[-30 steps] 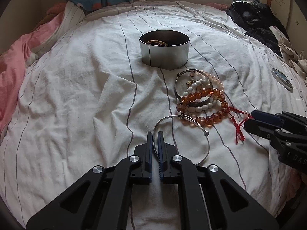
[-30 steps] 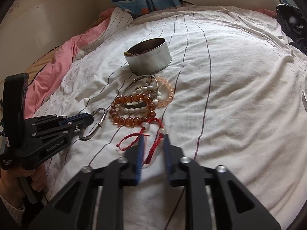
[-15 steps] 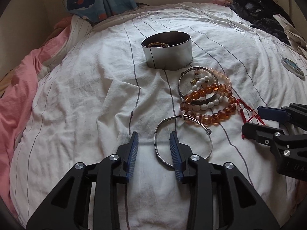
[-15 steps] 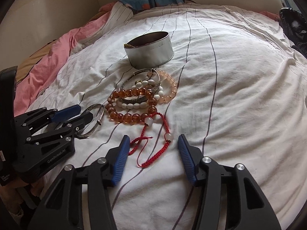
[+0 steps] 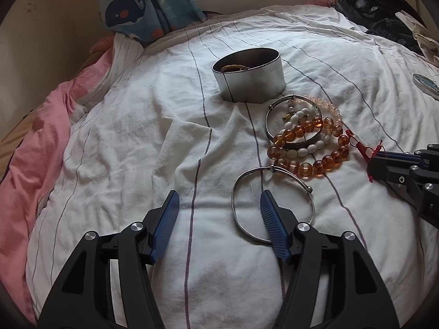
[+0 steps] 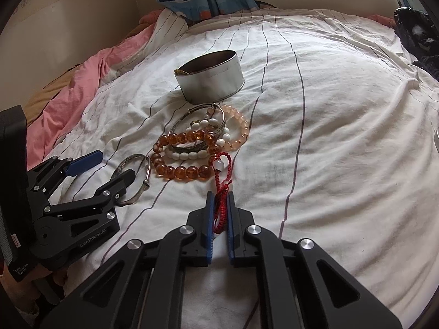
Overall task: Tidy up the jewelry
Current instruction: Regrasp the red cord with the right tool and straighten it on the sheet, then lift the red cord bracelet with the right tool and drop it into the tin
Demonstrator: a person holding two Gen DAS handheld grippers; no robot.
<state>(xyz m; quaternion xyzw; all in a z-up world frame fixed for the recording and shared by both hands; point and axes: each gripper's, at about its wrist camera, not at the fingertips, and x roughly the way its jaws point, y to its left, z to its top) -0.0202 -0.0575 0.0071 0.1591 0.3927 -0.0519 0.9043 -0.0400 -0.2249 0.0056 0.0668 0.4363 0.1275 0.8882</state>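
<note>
A silver tin [image 5: 251, 82] [image 6: 211, 79] stands on the white striped sheet with a gold chain inside. In front of it lies a pile of bracelets: amber beads [image 5: 310, 164] [image 6: 181, 171], white beads, pale pink beads and a wide silver bangle. A thin silver bangle [image 5: 310, 190] [image 6: 123, 166] lies flat nearer me. My left gripper [image 5: 219, 200] [image 6: 115, 164] is opening over it, its pads off the wire and its right finger above the ring. My right gripper [image 6: 220, 196] [image 5: 376, 161] is closing, its pads pinching the red cord bracelet [image 6: 221, 192] [image 5: 362, 148].
A pink blanket [image 5: 35, 148] is bunched along the left side. A whale-print cloth [image 5: 142, 8] lies at the head of the bed and dark clothes [image 5: 378, 2] at the far right. A small round lid [image 5: 426, 83] rests near the right edge.
My left jaws, shut on the thin bangle's rim a second ago, have spread and let it go. My right jaws have closed in on the red cord.
</note>
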